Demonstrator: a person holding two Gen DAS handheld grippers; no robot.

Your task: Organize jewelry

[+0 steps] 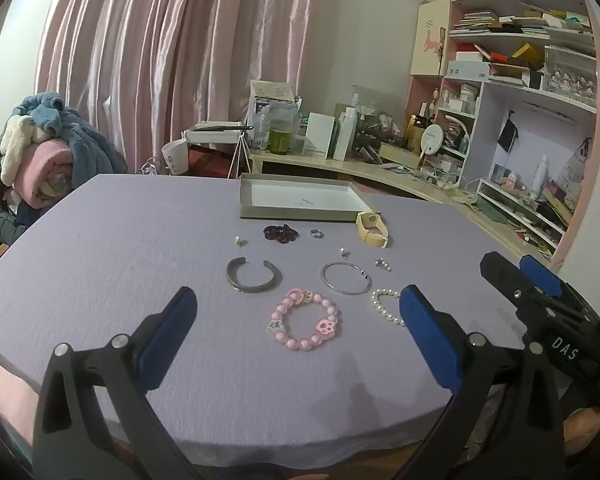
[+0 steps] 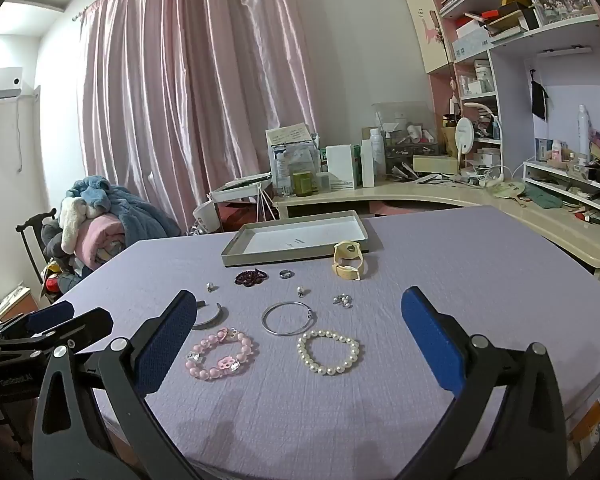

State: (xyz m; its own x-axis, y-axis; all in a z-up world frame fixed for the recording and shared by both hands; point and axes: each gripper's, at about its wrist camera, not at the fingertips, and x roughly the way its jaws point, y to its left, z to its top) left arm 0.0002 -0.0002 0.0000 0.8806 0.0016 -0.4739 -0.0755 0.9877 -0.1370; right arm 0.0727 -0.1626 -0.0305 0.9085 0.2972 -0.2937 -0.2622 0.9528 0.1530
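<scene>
Lilac tablecloth (image 1: 120,240) spread with bracelets, pink bead bracelet (image 1: 306,319) nearest, pearl bracelet (image 2: 328,351) beside it, grey tray (image 1: 300,200) behind, left gripper (image 1: 298,320) and right gripper (image 2: 296,330) both spread wide, holding nothing.

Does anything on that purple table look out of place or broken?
Nothing looks damaged or spilled. The jewelry lies spread on the purple cloth while the tray behind it holds none yet. One oddity: the cream watch band sits curled on its side beside the tray's corner.
</scene>
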